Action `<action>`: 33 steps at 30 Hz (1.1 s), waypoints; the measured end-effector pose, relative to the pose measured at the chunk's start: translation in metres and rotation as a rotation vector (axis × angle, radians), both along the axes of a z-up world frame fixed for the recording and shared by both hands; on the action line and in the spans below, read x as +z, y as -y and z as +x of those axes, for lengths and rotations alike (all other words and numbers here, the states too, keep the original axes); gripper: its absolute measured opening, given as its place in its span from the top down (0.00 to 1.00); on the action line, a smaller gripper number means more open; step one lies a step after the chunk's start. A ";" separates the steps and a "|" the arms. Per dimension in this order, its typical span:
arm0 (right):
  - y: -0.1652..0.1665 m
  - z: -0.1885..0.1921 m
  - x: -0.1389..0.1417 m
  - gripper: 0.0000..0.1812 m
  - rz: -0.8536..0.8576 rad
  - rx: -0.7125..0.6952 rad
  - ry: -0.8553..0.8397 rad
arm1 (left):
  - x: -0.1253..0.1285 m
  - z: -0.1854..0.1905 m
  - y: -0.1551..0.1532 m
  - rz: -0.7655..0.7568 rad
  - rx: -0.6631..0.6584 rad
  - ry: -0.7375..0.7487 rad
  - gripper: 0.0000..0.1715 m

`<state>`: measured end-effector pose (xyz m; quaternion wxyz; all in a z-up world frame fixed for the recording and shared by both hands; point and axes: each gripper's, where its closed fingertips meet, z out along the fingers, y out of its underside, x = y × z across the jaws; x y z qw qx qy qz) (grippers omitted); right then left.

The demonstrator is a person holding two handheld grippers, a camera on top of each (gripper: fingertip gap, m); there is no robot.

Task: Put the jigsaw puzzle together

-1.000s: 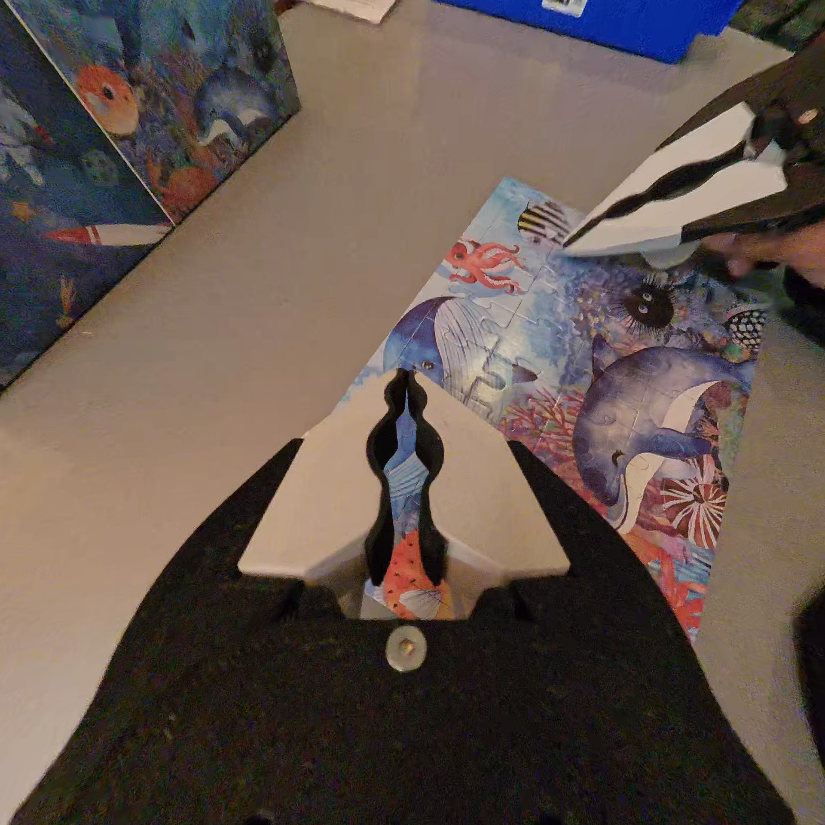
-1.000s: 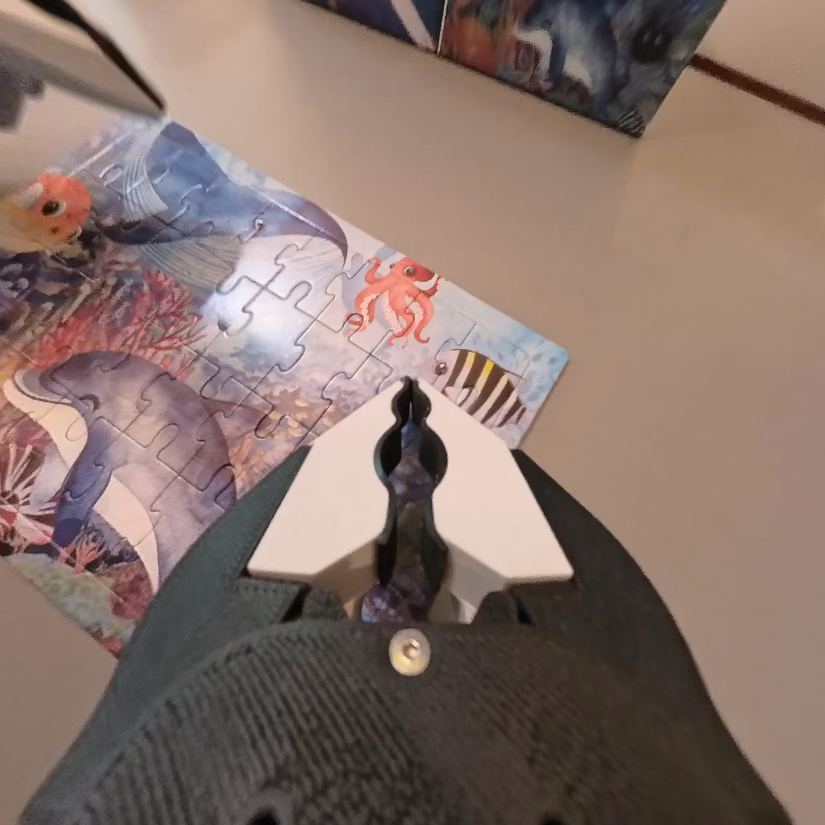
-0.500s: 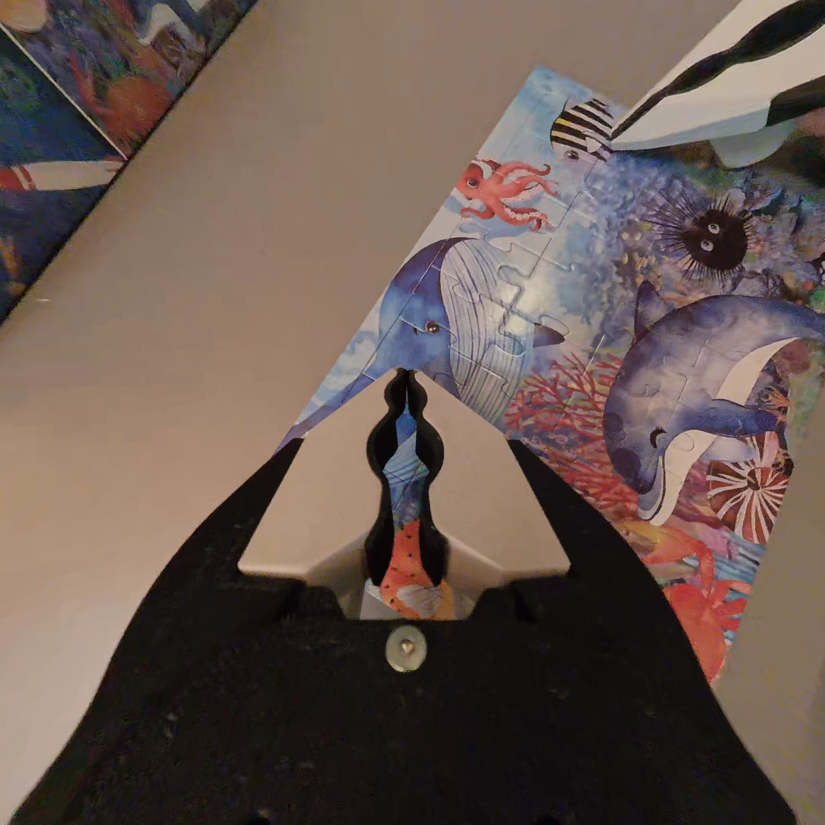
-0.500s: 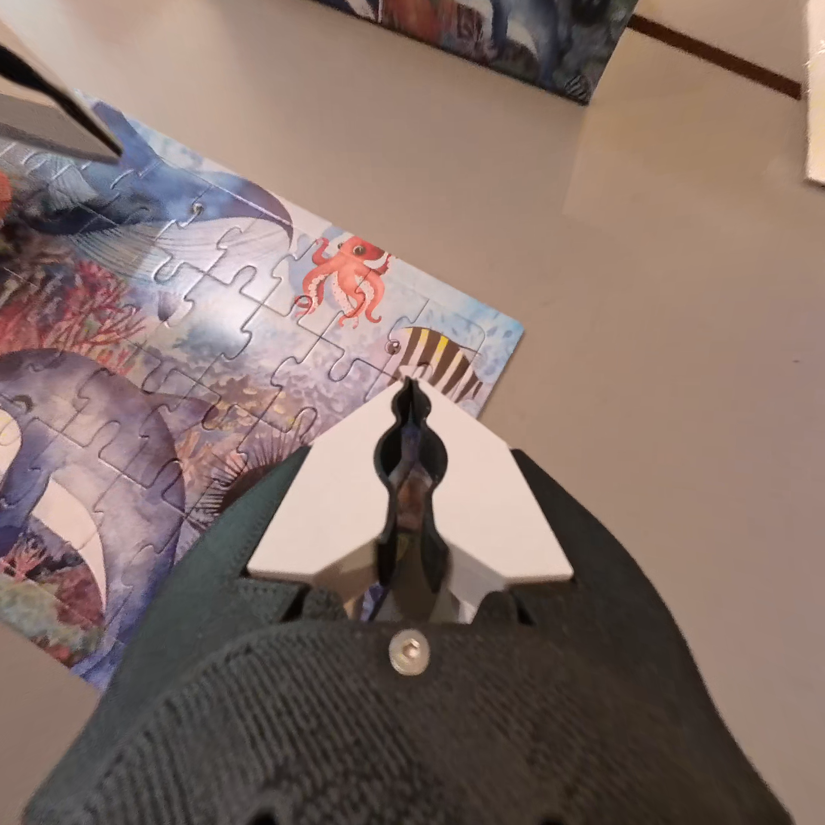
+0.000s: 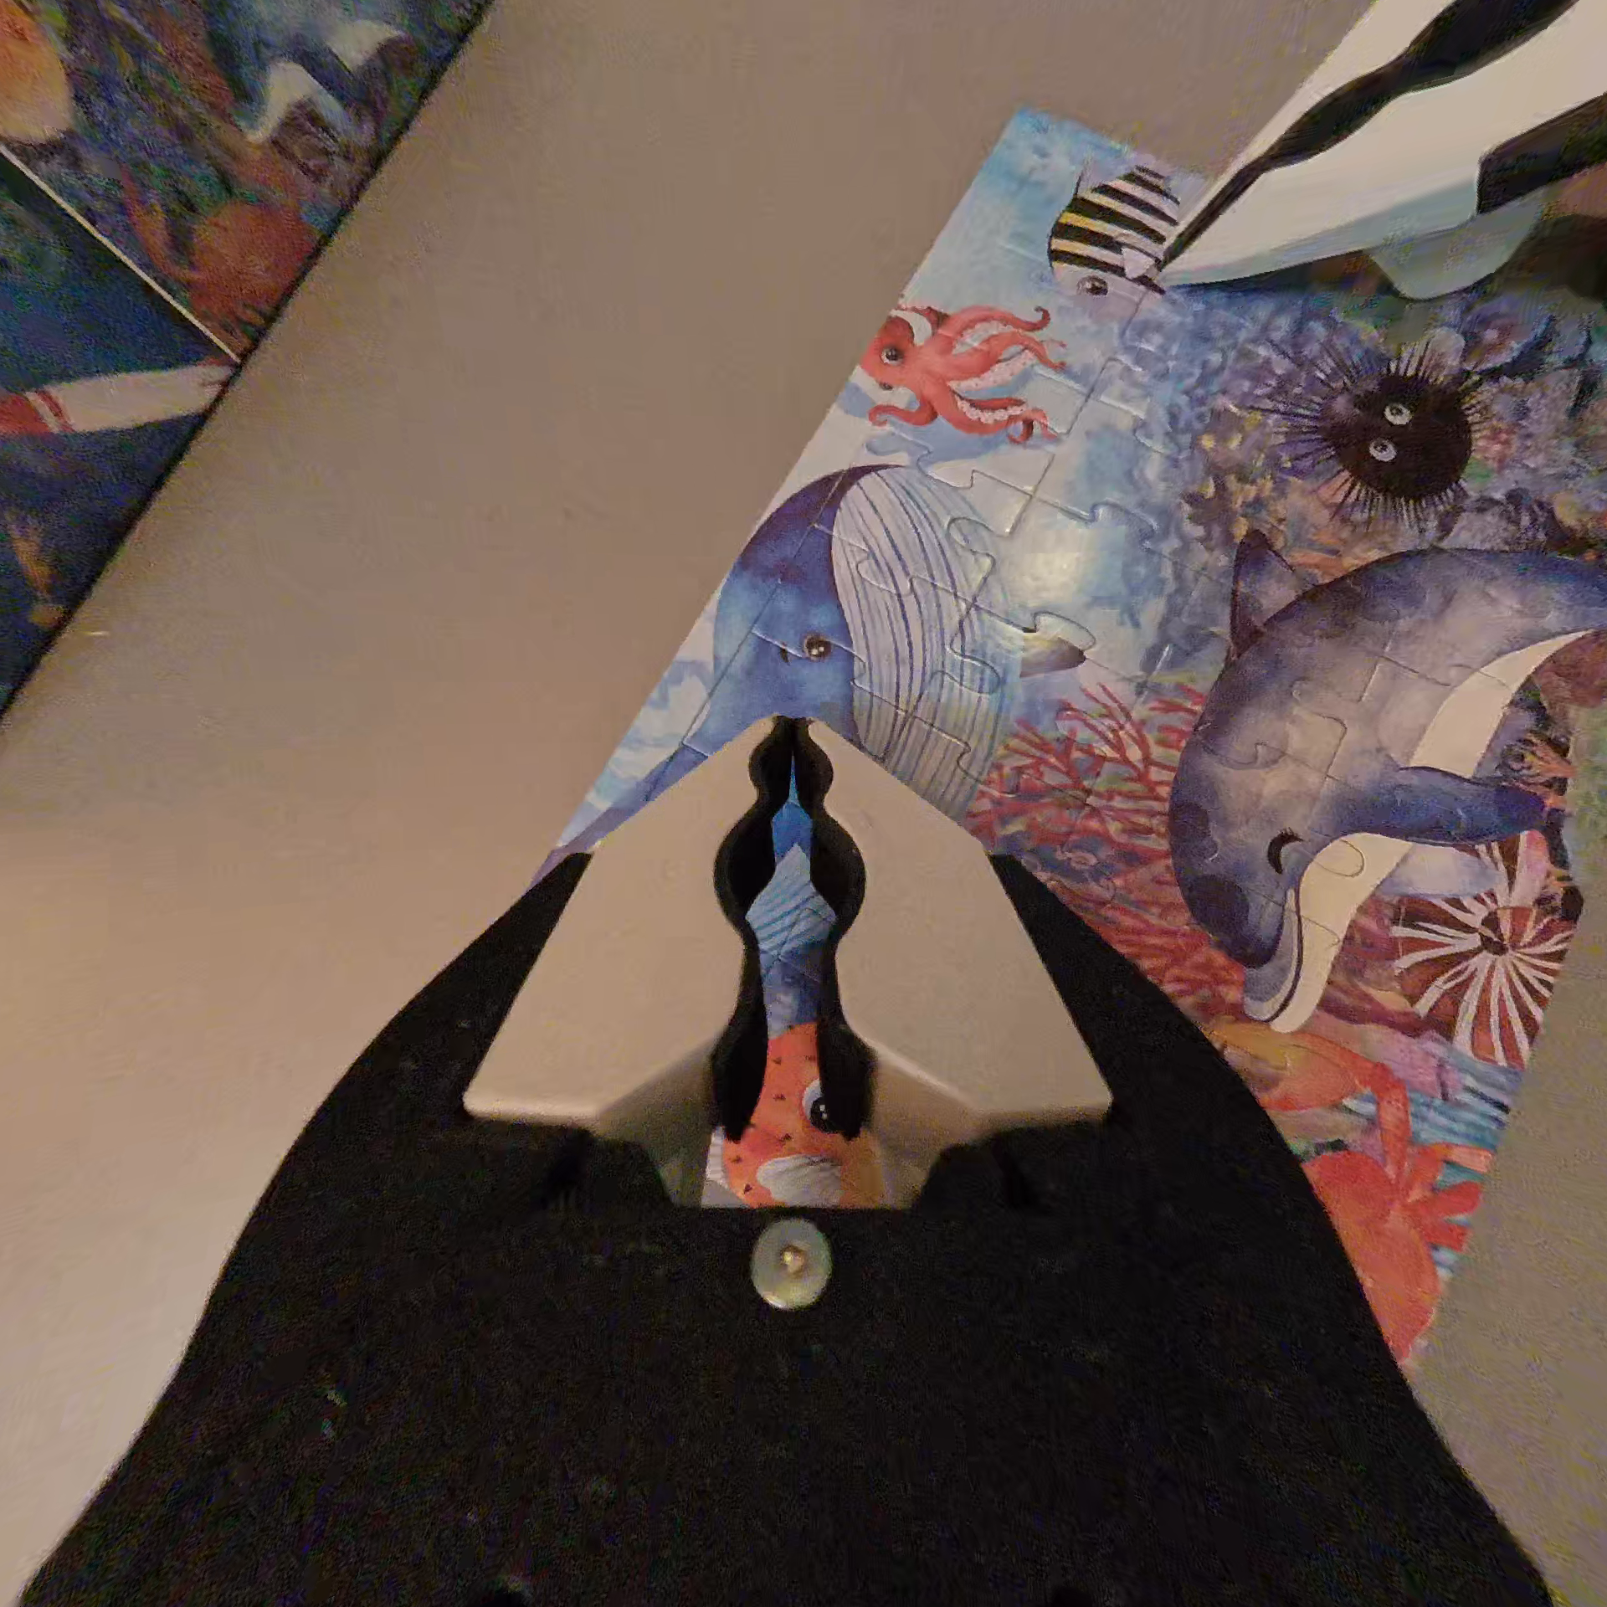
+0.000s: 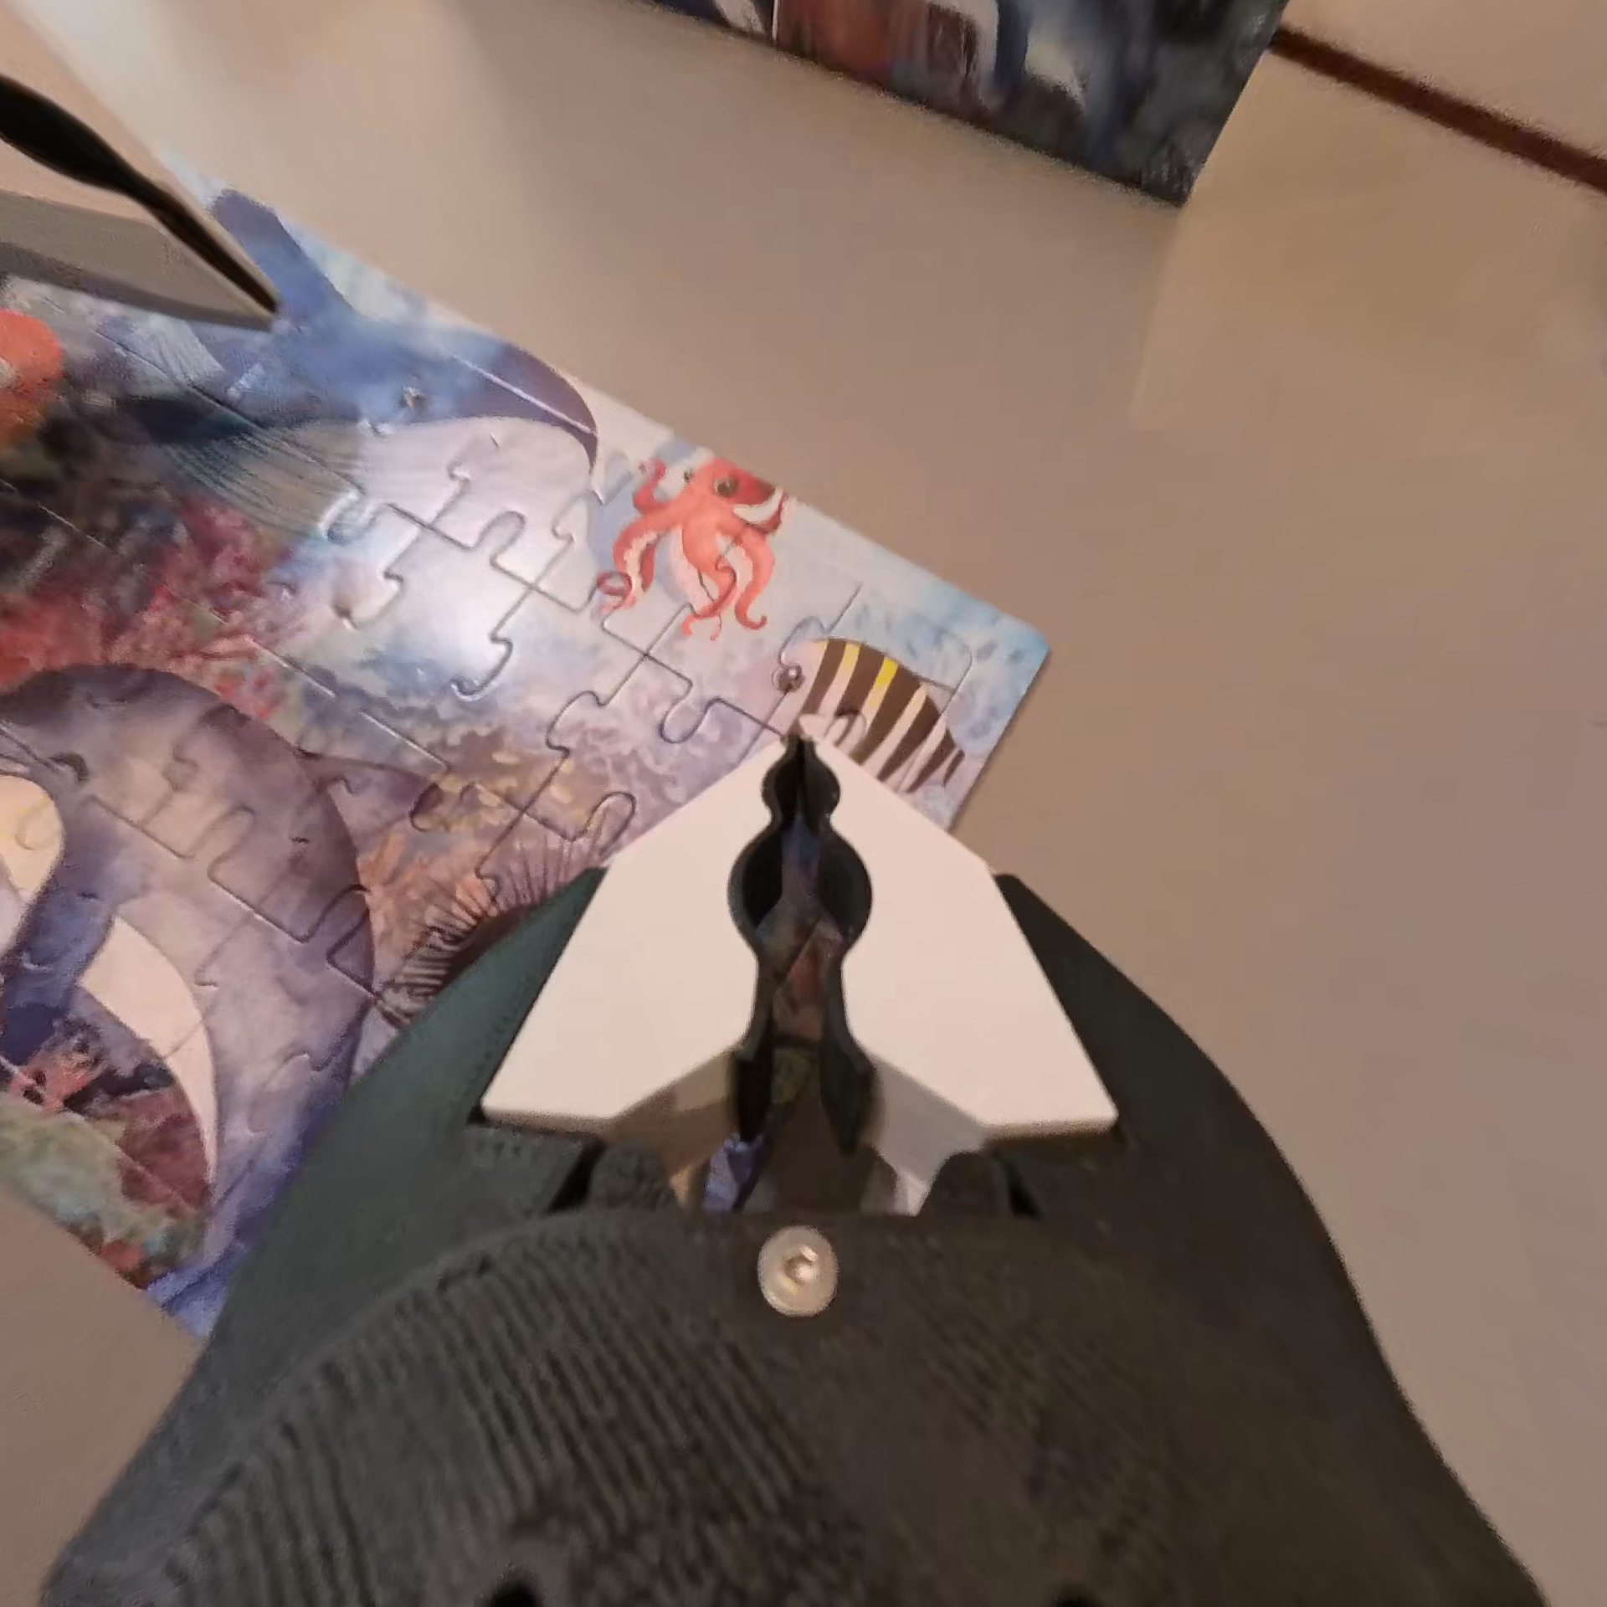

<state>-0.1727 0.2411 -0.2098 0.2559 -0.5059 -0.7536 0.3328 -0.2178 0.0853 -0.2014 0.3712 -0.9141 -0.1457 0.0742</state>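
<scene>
The jigsaw puzzle (image 5: 1087, 565) lies flat on the beige table, a sea picture with a whale, a dolphin and an octopus, its pieces joined; it also shows in the right wrist view (image 6: 487, 609). My left gripper (image 5: 790, 726) is shut and empty, its tips over the puzzle's edge just below the whale's eye (image 5: 813, 645). My right gripper (image 6: 798, 746) is shut and empty, its tips at the striped fish (image 6: 878, 704) near the puzzle's corner. The right gripper also shows in the left wrist view (image 5: 1200, 243), and the left gripper in the right wrist view (image 6: 174, 278).
The puzzle's box (image 5: 174, 174), printed with the same sea picture, stands at the table's far side, apart from the puzzle; it also shows in the right wrist view (image 6: 1043, 78). Bare beige table (image 5: 435, 609) lies between box and puzzle. A dark strip (image 6: 1435, 130) crosses the top right. One gripper's finger ends stand about 15 cm off the other's. The jigsaw puzzle (image 5: 1087, 565) is about equally far from each gripper, around 9 cm. My right wrist view (image 6: 442, 636) looks at it from another angle.
My left gripper has moved forward along the puzzle's edge, from the whale's belly to near its eye. My right gripper has stayed at the striped fish corner. Both stayed shut.
</scene>
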 end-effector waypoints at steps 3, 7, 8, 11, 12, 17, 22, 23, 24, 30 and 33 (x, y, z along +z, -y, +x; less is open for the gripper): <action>0.002 -0.001 0.021 1.00 -0.028 0.005 -0.096 | -0.008 0.005 0.001 -0.034 -0.015 0.039 1.00; 0.003 0.006 0.000 1.00 -0.036 0.037 0.014 | -0.005 0.005 -0.001 -0.010 -0.024 0.032 1.00; 0.004 0.005 0.005 1.00 -0.044 0.038 -0.008 | -0.001 0.004 -0.002 0.005 -0.023 0.012 1.00; 0.004 0.006 0.013 1.00 -0.041 0.042 -0.057 | -0.010 0.011 -0.001 -0.029 -0.046 0.068 1.00; 0.005 0.007 0.006 1.00 -0.043 0.049 -0.019 | -0.014 0.013 -0.003 -0.033 -0.051 0.098 1.00; 0.008 0.009 -0.001 1.00 -0.041 0.061 0.021 | 0.004 0.007 -0.004 0.026 -0.041 0.009 1.00; 0.008 0.009 -0.001 1.00 -0.050 0.059 0.028 | -0.005 0.009 -0.003 -0.008 -0.040 0.046 1.00; 0.008 0.008 -0.001 1.00 -0.049 0.059 0.028 | 0.001 0.006 -0.003 0.015 -0.029 0.025 1.00; 0.008 0.008 -0.001 1.00 -0.049 0.059 0.028 | 0.007 0.003 -0.002 0.036 -0.013 0.004 1.00; 0.008 0.008 -0.001 1.00 -0.056 0.058 0.031 | 0.024 -0.024 0.019 0.072 0.094 -0.082 1.00; 0.008 0.008 -0.001 1.00 -0.055 0.058 0.031 | 0.028 -0.029 0.029 0.089 0.122 -0.099 1.00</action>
